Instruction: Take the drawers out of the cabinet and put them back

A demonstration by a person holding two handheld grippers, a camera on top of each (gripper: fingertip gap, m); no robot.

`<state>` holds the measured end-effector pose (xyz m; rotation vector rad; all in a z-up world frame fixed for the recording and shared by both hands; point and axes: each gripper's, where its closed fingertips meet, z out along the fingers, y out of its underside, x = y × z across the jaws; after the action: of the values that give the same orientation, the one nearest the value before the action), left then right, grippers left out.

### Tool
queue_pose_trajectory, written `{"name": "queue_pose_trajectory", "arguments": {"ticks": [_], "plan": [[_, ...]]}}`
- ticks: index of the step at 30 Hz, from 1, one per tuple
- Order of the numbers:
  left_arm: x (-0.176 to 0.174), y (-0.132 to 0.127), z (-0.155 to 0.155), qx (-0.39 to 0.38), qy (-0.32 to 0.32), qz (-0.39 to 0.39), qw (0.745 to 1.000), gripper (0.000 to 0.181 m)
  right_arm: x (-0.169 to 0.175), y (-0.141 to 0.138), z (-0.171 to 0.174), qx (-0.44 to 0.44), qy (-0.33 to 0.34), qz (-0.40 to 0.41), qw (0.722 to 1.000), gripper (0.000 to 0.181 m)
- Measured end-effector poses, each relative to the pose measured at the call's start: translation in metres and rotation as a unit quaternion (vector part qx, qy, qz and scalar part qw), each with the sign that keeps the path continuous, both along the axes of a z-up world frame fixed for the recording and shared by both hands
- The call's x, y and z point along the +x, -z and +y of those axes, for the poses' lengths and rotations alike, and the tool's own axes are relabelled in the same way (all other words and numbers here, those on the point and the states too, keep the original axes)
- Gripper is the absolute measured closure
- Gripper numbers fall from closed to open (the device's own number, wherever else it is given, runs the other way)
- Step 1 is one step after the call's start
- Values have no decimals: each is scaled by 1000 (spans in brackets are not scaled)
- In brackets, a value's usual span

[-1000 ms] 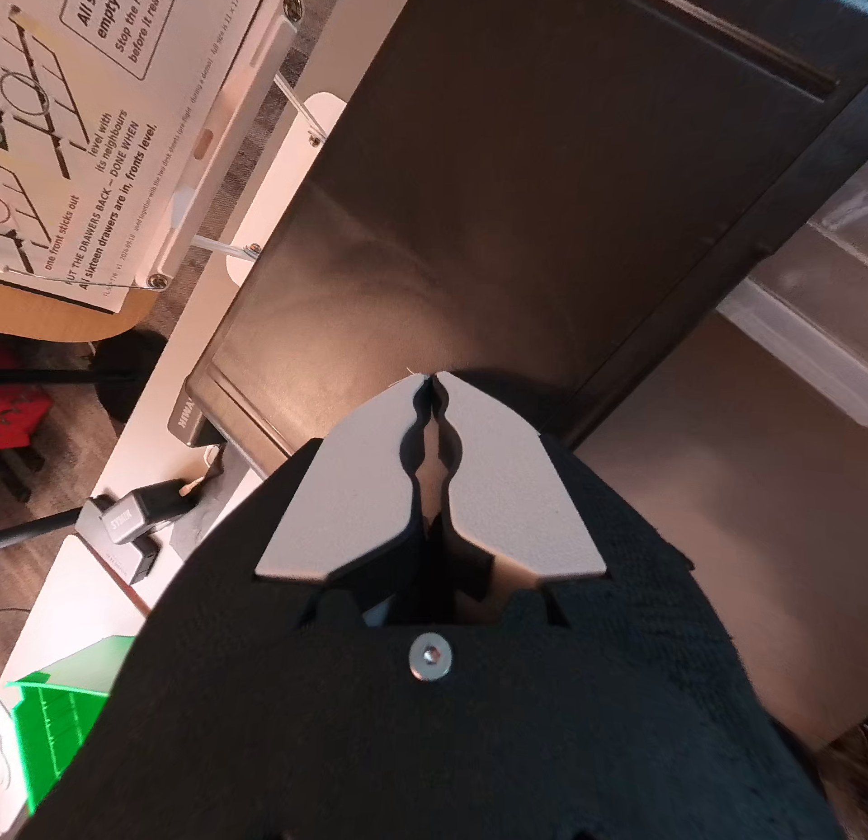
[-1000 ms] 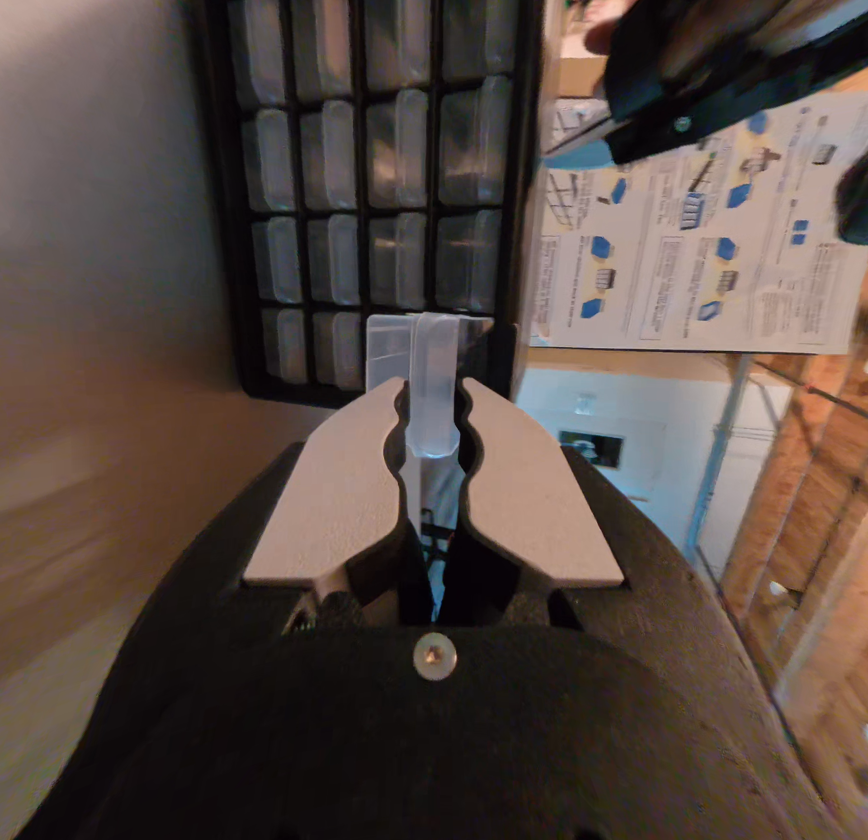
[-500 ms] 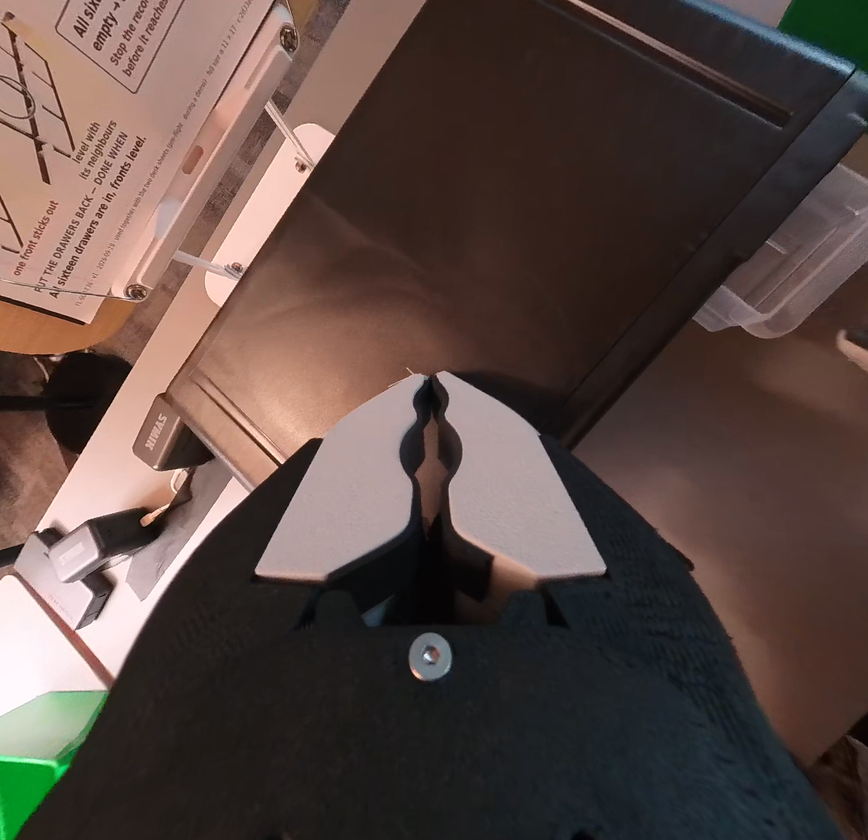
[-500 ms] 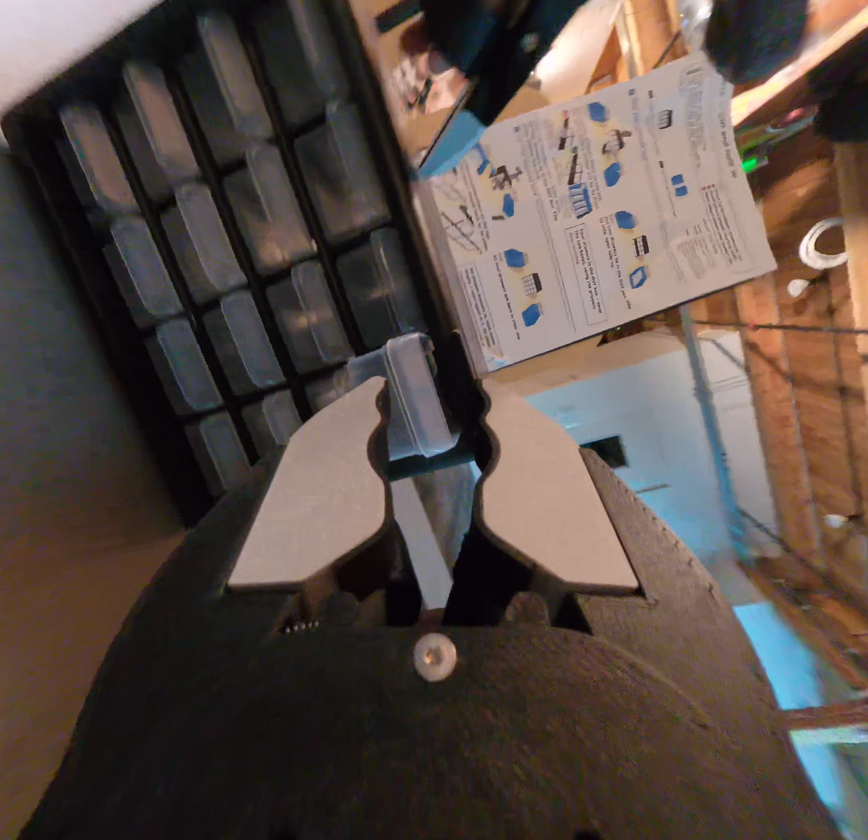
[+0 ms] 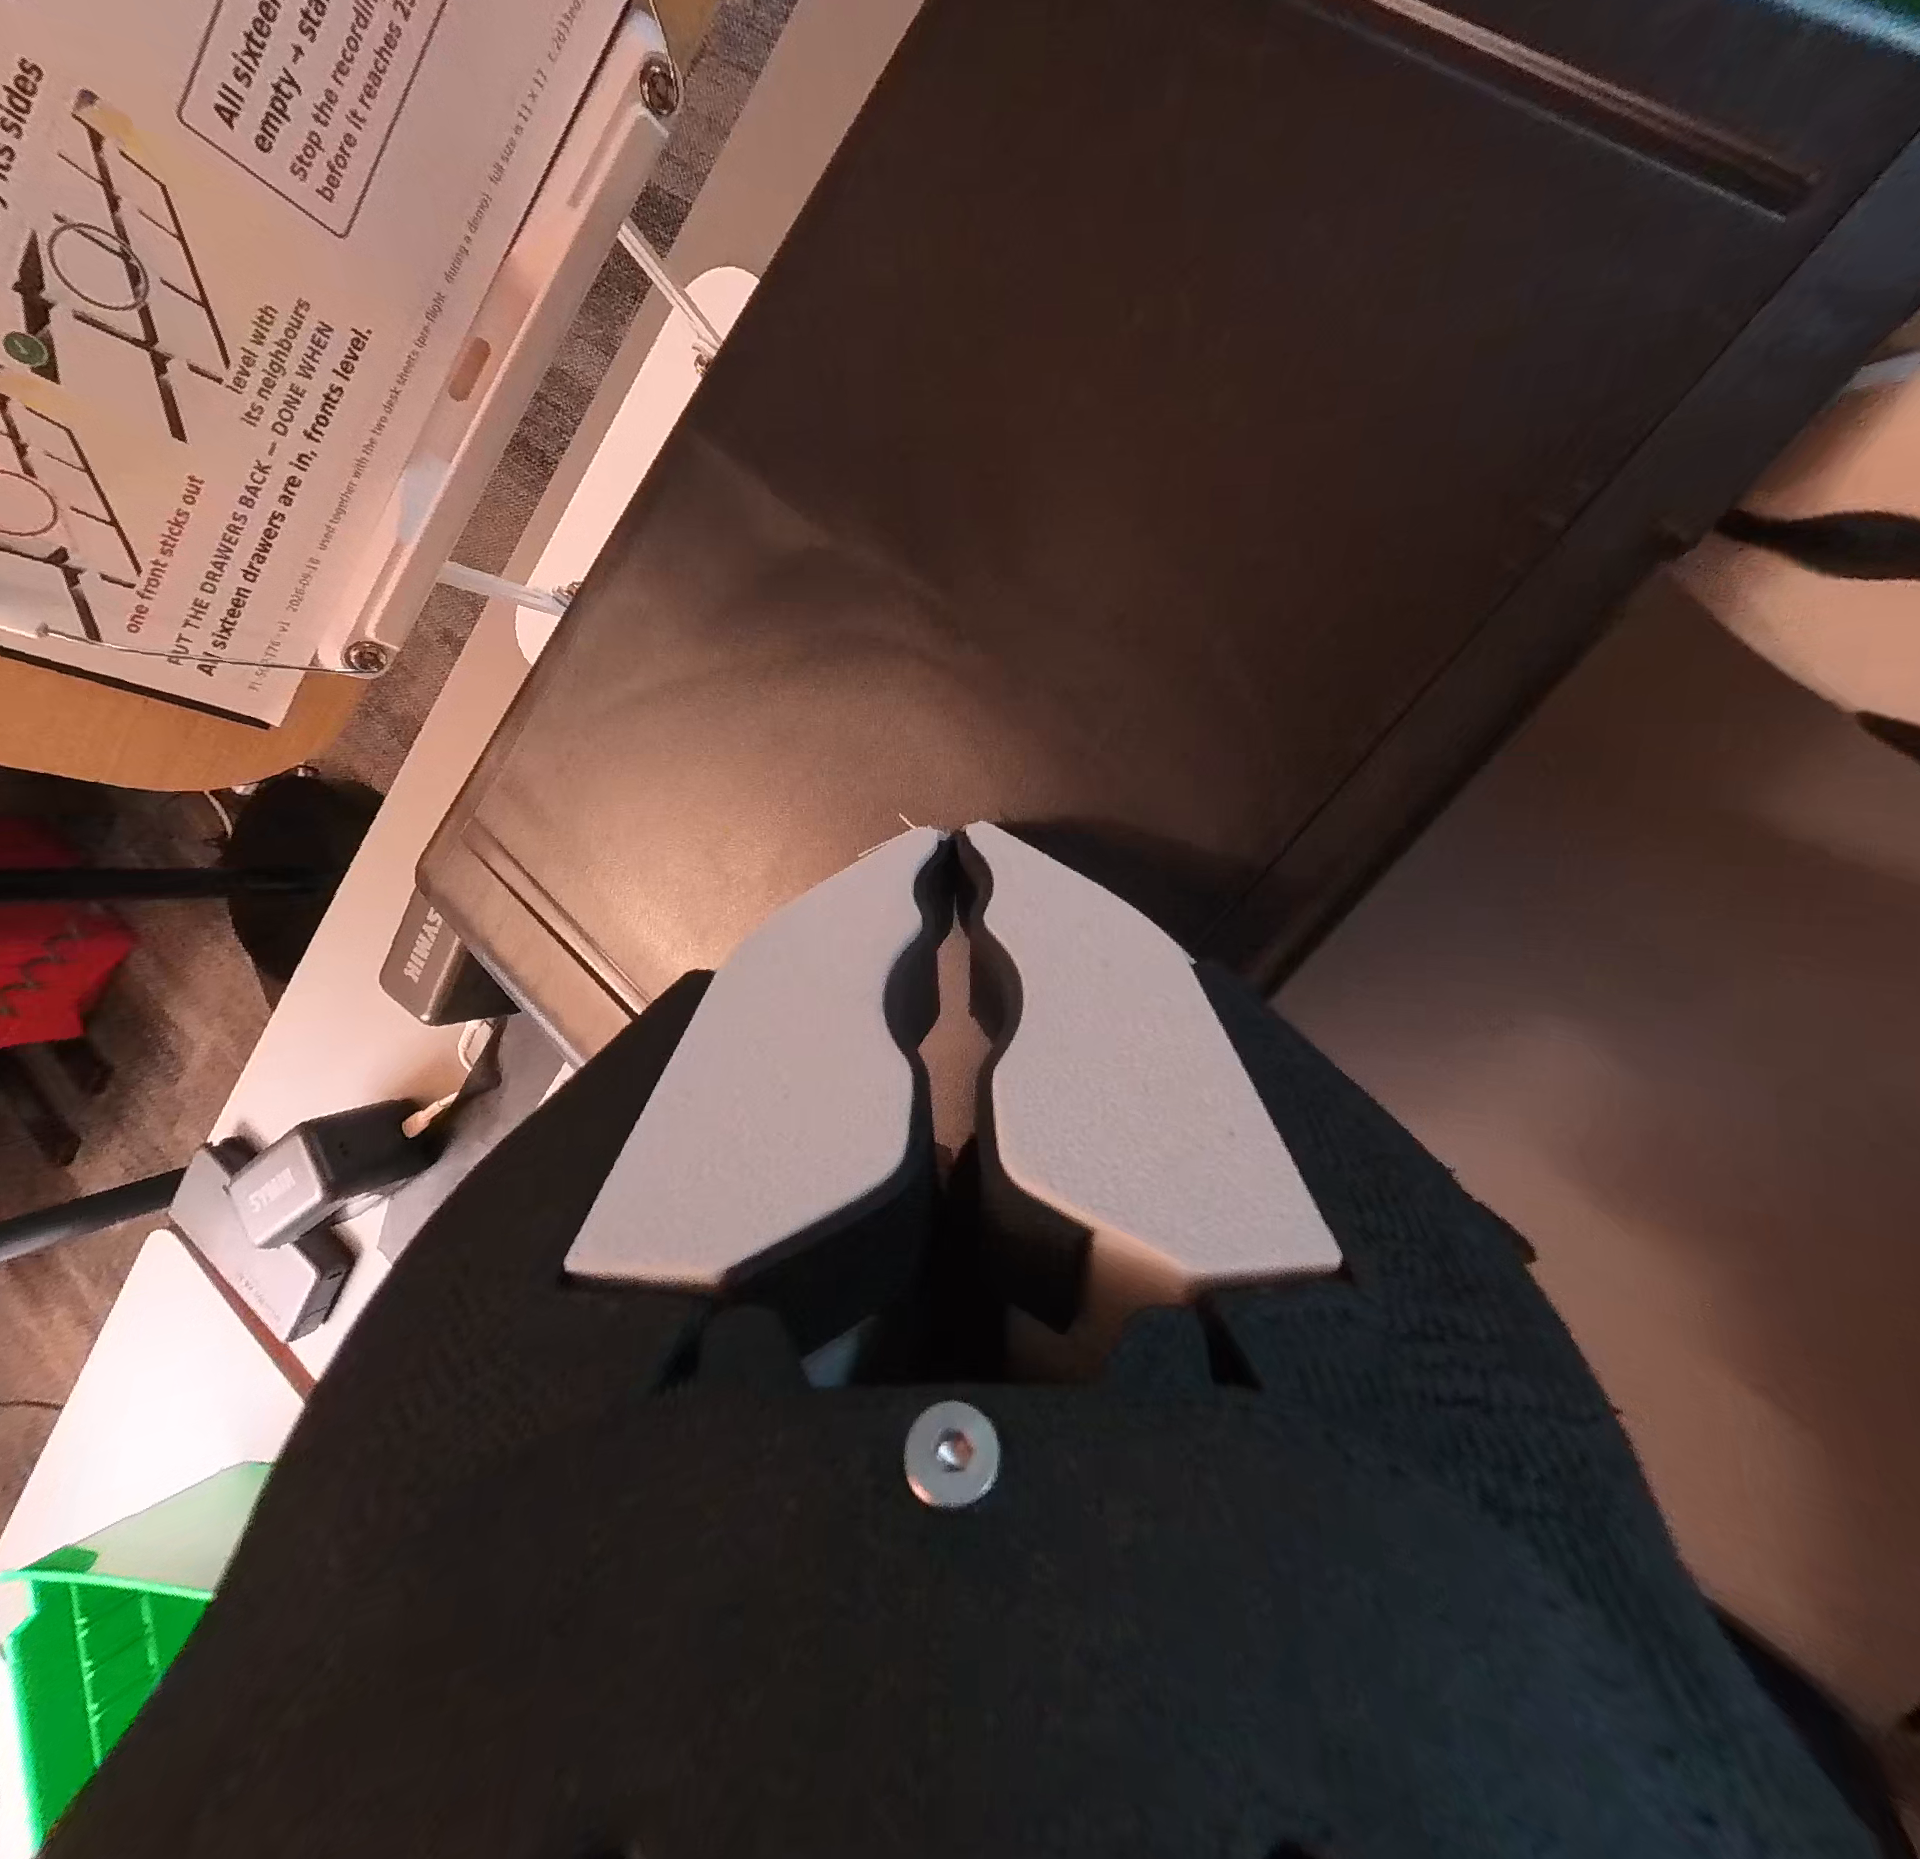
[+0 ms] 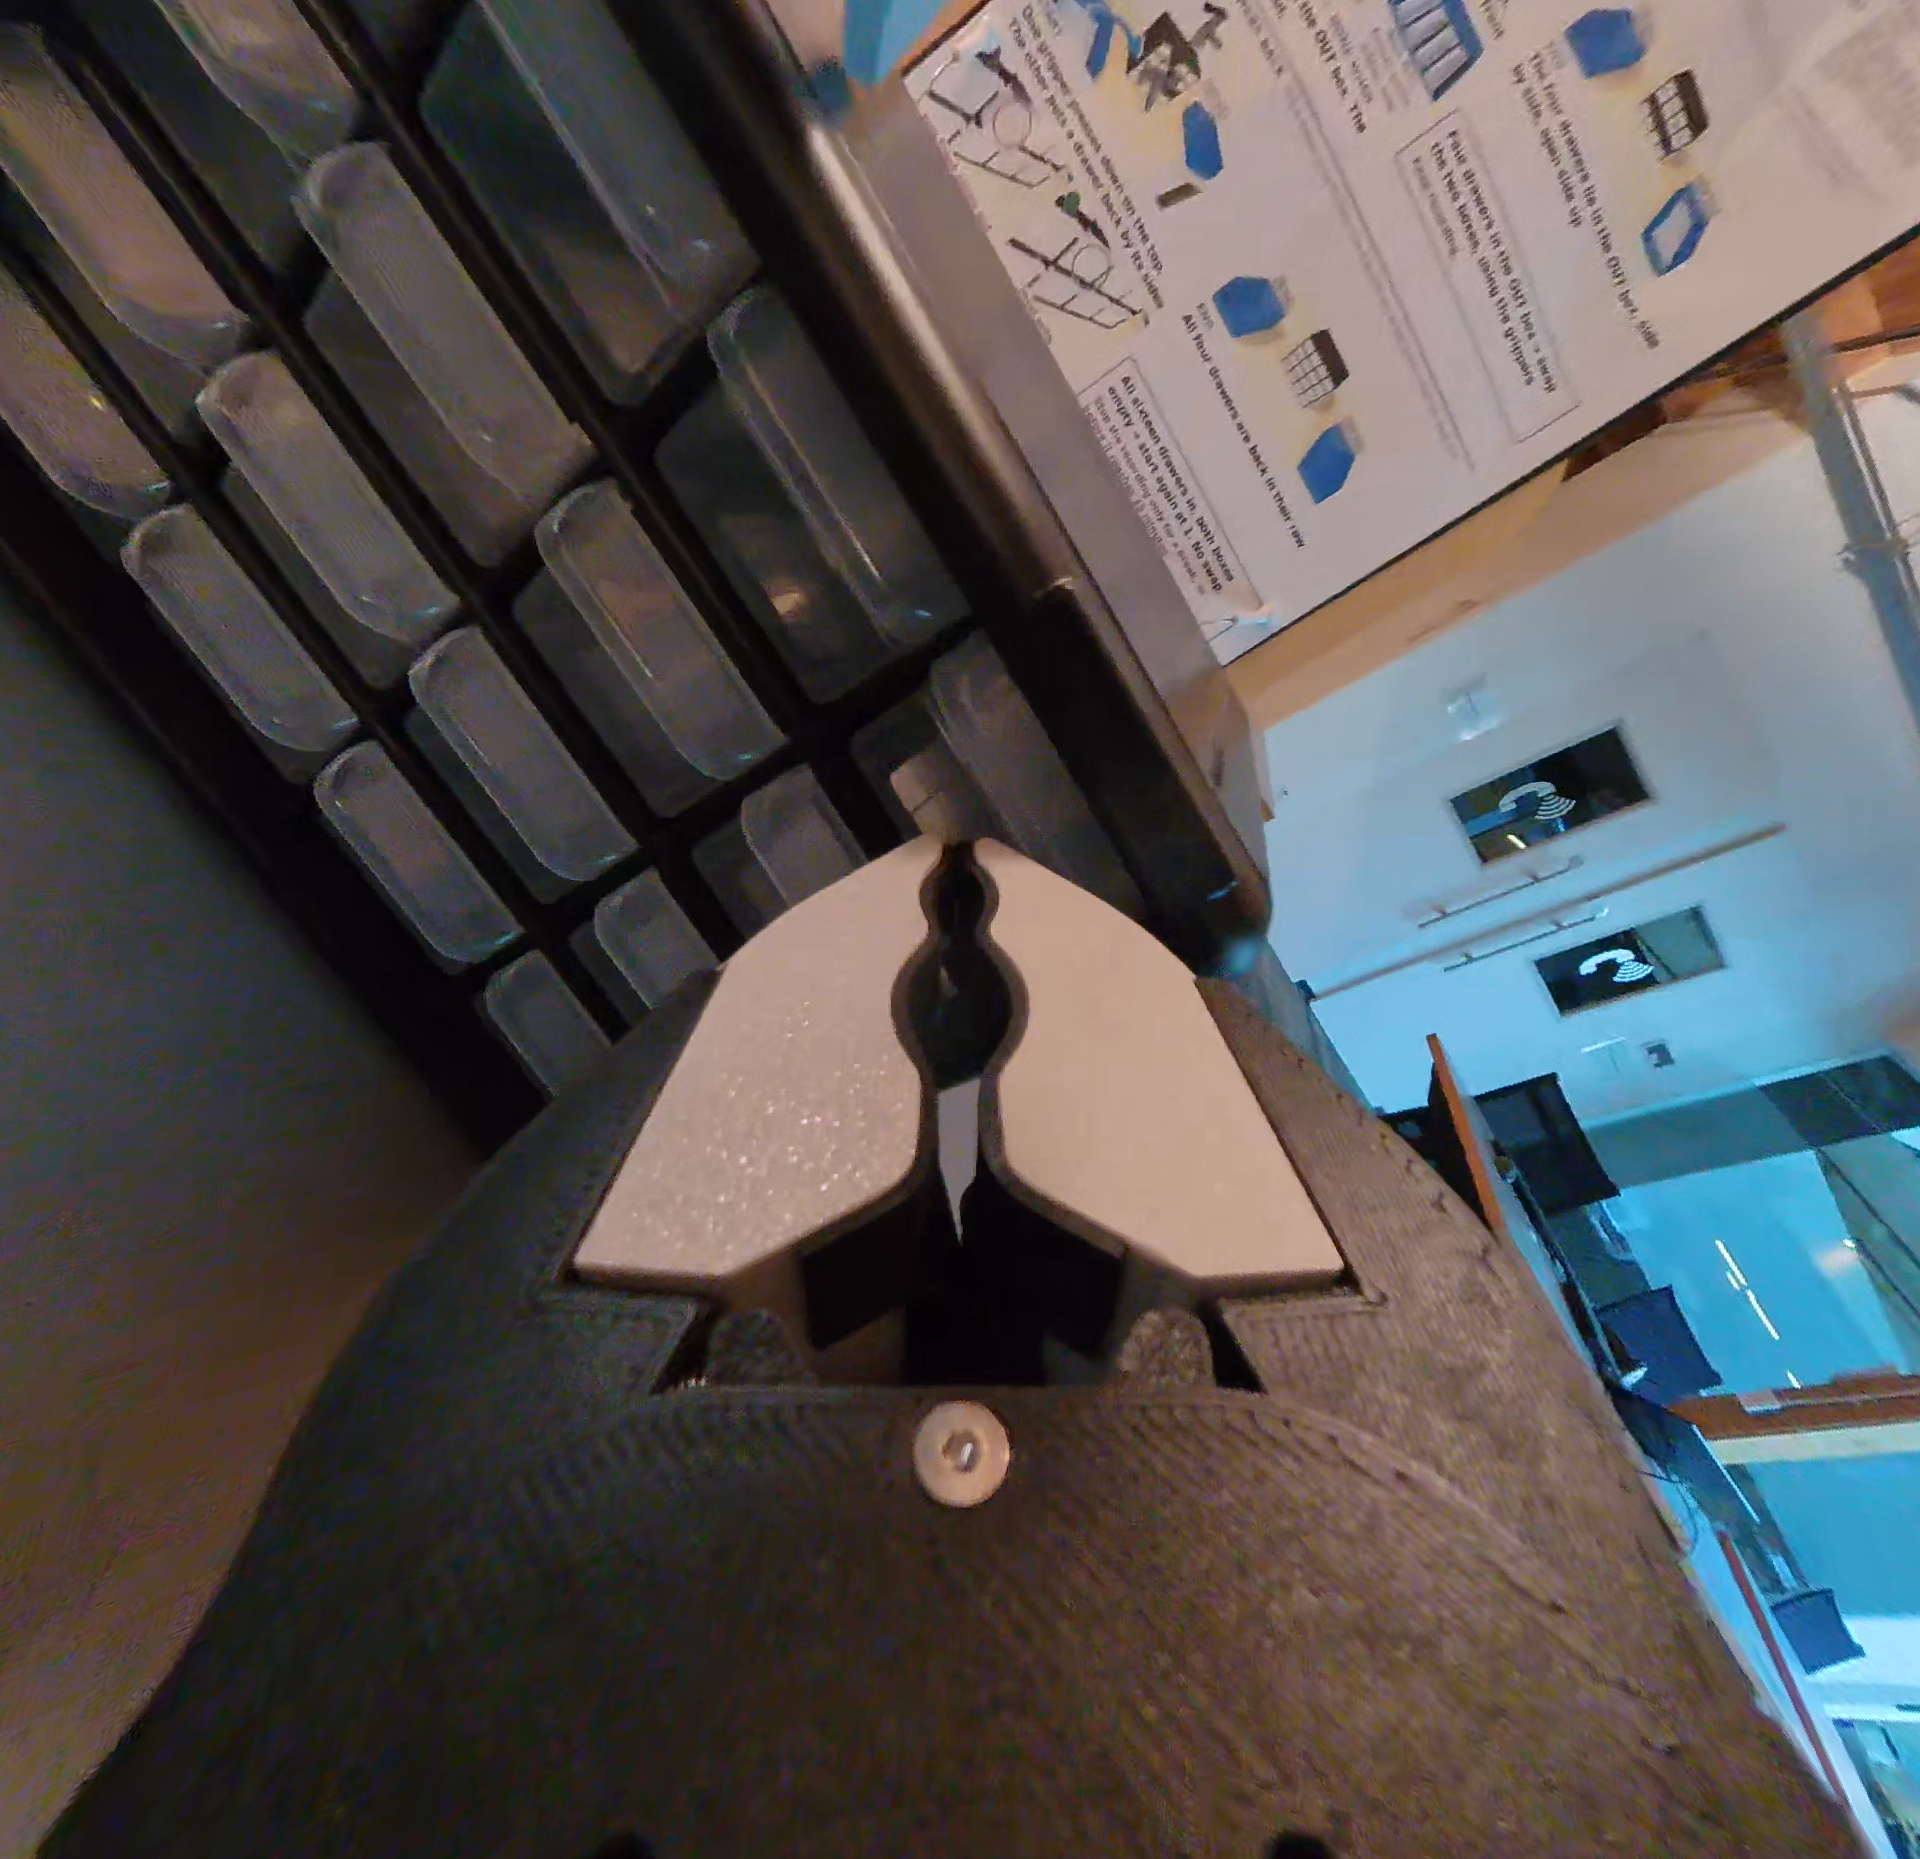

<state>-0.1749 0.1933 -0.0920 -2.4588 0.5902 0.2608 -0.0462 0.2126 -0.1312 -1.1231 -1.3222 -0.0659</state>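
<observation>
At the tabletop's (image 5: pixel 1662 1134) far edge, atop the black cabinet (image 5: pixel 1143 407): left hand-held gripper (image 5: pixel 954 845) clenched, empty. At the drawers (image 6: pixel 644 646), all seemingly seated: right hand-held gripper (image 6: pixel 961 851) clenched, empty. Risk: closed tips nudging a drawer crooked.

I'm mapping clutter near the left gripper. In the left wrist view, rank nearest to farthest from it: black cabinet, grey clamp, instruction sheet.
1. black cabinet, directly under the left gripper.
2. grey clamp, lower left on the table edge.
3. instruction sheet, upper left, beyond the table.
</observation>
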Motion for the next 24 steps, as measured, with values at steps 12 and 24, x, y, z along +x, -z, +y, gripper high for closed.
{"name": "queue_pose_trajectory", "arguments": {"ticks": [12, 24], "plan": [[0, 0, 0, 29, 3, -5, 1000, 181, 12, -16, -17, -125, -38, 156, 979, 153], [-1, -2, 0, 69, -8, 58, 996, 181, 18, 30, 21, -307, 1, 193, 932, 93]]}}
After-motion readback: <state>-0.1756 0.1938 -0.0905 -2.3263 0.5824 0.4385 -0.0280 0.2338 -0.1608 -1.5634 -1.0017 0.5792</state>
